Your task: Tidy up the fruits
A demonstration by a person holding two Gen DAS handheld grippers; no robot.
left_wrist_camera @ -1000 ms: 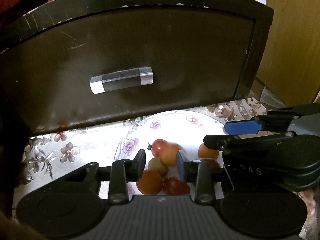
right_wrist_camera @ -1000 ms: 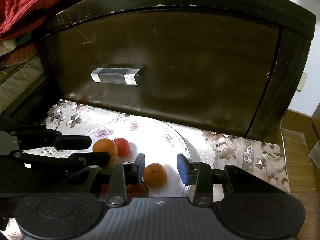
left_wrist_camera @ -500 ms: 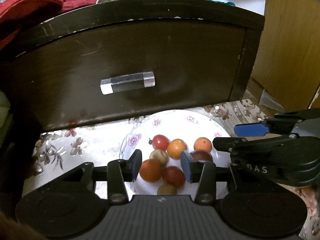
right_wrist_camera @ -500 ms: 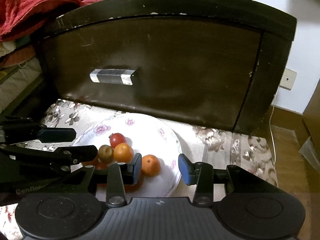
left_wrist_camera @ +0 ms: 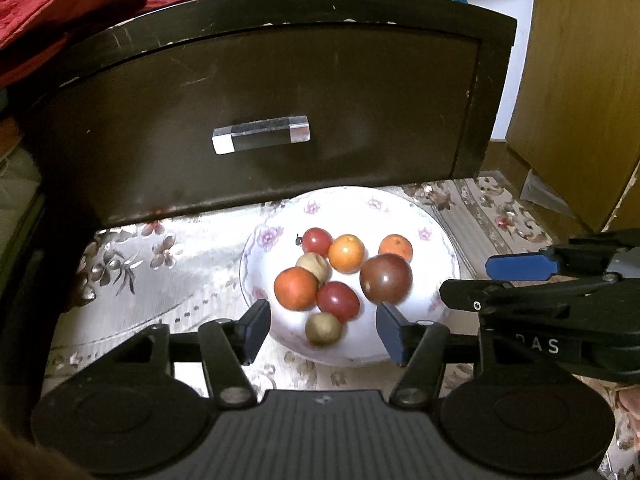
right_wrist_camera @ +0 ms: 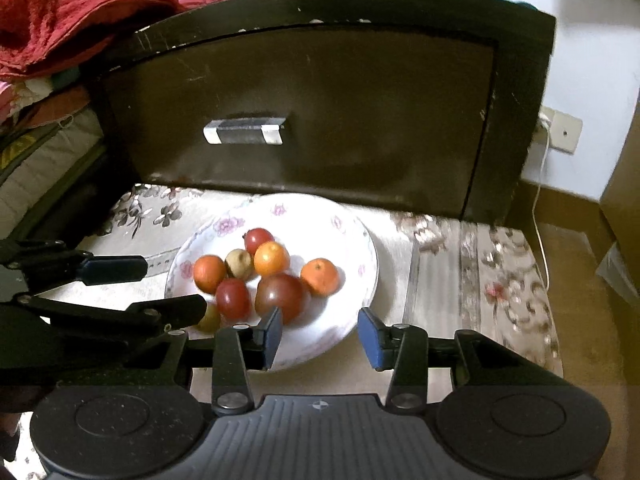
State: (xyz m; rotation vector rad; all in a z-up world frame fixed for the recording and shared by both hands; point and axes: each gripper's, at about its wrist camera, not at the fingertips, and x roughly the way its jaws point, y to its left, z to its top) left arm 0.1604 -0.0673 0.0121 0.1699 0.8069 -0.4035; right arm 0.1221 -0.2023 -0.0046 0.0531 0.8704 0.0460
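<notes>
The white floral plate (left_wrist_camera: 436, 236) sits on a patterned cloth (left_wrist_camera: 168, 264) just in front of a dark drawer front (left_wrist_camera: 280, 92) with a clear handle (left_wrist_camera: 261, 134), and it carries all the fruit in a loose cluster: a large dark tomato (left_wrist_camera: 386, 278) on the side nearest the right gripper, an orange fruit (left_wrist_camera: 395, 246) behind it toward the drawer, another orange one (left_wrist_camera: 346, 253) beside that, a small red tomato (left_wrist_camera: 317, 240), a red-orange fruit (left_wrist_camera: 295, 288), a deeper red tomato (left_wrist_camera: 338, 301), and two small brownish fruits (left_wrist_camera: 322, 328) (one at the near edge, one mid-cluster). The left gripper (left_wrist_camera: 323, 330) hangs over the plate's near rim with its jaws spread wide and nothing between them. The right gripper (right_wrist_camera: 319, 334) is likewise parted and empty at the near rim, its left pad close to the dark tomato (right_wrist_camera: 279, 294). Red cloth (right_wrist_camera: 60, 20) is heaped on top of the drawer unit.
</notes>
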